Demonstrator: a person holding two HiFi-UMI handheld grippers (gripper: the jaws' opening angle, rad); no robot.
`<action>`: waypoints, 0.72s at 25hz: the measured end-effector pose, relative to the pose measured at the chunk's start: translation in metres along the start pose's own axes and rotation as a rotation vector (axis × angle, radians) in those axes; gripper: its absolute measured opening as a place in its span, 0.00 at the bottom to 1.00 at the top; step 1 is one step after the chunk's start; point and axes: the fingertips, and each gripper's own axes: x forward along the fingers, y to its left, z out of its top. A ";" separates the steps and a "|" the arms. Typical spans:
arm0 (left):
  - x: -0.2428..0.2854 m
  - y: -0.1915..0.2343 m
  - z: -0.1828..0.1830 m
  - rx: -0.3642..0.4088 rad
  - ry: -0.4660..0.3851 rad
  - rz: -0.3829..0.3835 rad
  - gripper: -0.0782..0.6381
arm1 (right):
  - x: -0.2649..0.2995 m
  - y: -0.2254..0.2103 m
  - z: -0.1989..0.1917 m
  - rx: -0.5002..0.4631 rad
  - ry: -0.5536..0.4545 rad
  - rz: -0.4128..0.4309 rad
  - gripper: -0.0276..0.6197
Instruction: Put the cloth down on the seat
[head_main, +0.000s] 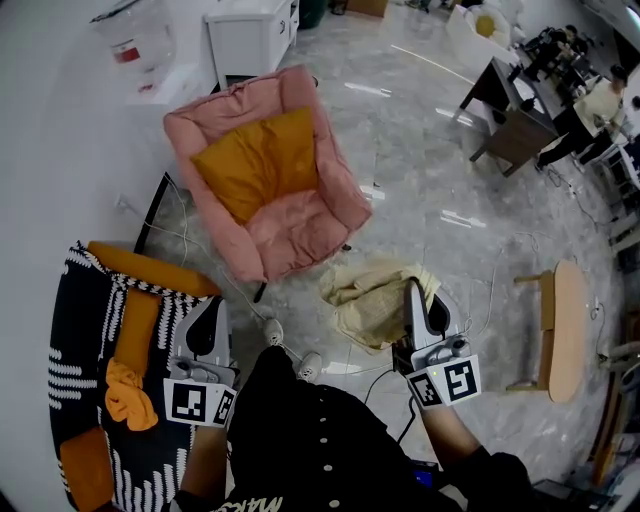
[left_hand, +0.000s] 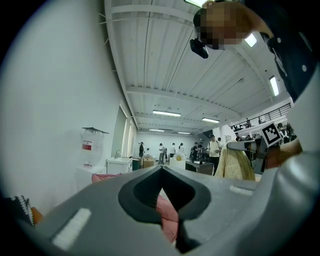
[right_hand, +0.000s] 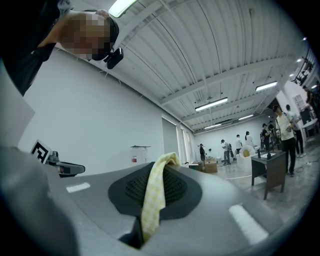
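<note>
A pale yellow checked cloth (head_main: 372, 298) hangs bunched over the marble floor, in front of a pink armchair (head_main: 300, 235) with an orange cushion (head_main: 257, 162) on its seat. My right gripper (head_main: 416, 288) is shut on the cloth's top edge; in the right gripper view a strip of cloth (right_hand: 152, 200) is pinched between the jaws (right_hand: 161, 163). My left gripper (head_main: 210, 308) is shut with nothing in it, held low at the left. The left gripper view looks past its closed tips (left_hand: 161, 169) at the pink armchair (left_hand: 167, 215) and the cloth (left_hand: 232, 162).
A black-and-white patterned couch (head_main: 80, 390) with orange cushions lies at the left. A wooden bench (head_main: 563, 330) stands at the right, a dark table (head_main: 508, 112) at the far right, a white cabinet (head_main: 250, 35) behind the armchair. Cables trail across the floor. People stand far back.
</note>
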 end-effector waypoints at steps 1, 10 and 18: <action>0.002 0.002 -0.001 -0.002 0.001 0.001 0.11 | 0.003 0.000 -0.001 -0.001 0.002 0.002 0.10; 0.041 0.013 -0.001 0.026 -0.018 -0.012 0.11 | 0.033 -0.015 -0.006 -0.013 0.003 0.000 0.10; 0.083 0.034 -0.003 0.020 -0.017 -0.024 0.11 | 0.074 -0.028 -0.005 -0.024 -0.009 -0.013 0.10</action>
